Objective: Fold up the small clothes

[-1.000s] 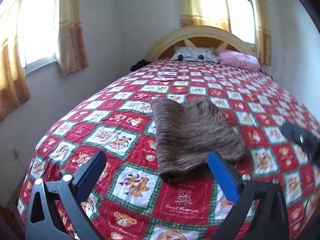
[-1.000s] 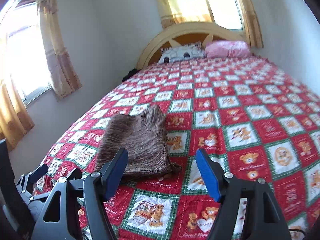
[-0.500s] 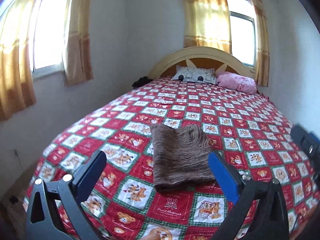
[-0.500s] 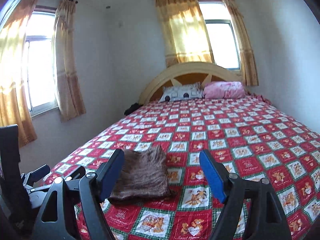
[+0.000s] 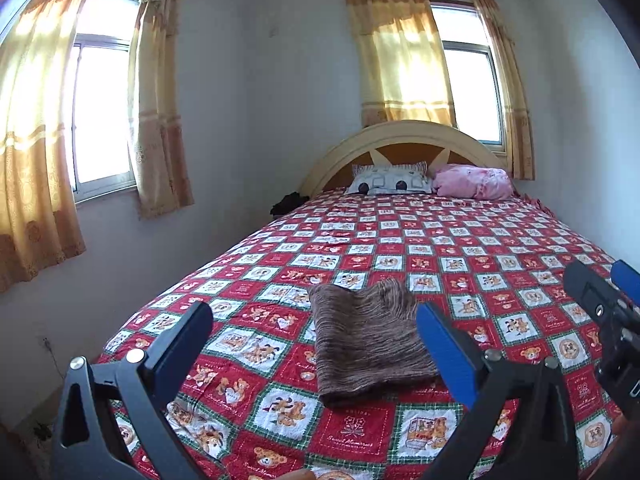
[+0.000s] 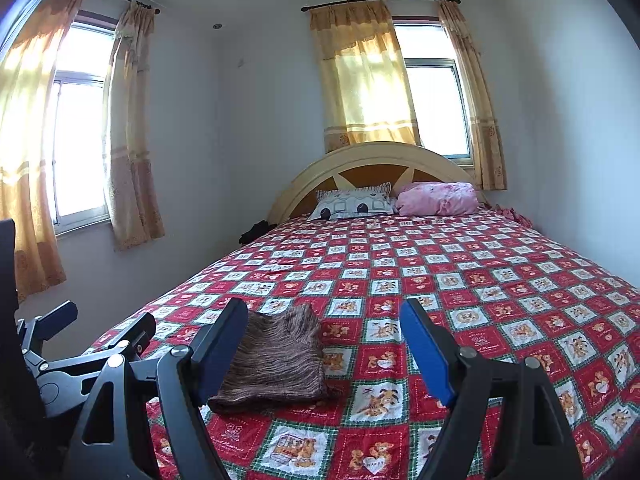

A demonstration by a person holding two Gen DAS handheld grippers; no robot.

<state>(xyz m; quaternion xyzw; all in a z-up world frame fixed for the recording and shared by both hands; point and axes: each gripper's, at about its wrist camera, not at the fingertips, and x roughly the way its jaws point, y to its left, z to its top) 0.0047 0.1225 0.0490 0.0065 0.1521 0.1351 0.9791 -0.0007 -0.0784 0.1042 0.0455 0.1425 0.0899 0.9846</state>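
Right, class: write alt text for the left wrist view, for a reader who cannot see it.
A folded brown striped garment lies on a red checked bedspread, framed by the open left tool, which holds nothing. Two pillows rest against the arched headboard; the right tool shows at the right edge.

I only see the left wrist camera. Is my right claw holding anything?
Observer: No. In the right wrist view the right claw is open, fingers wide apart, nothing between them.
Operator: Is it aimed at the brown sweater?
Observer: Not quite. There the folded brown sweater lies partly behind its left finger, off-centre in the gap.
Operator: Can you see my left claw?
Observer: Yes, side-on at the lower left, open and empty.
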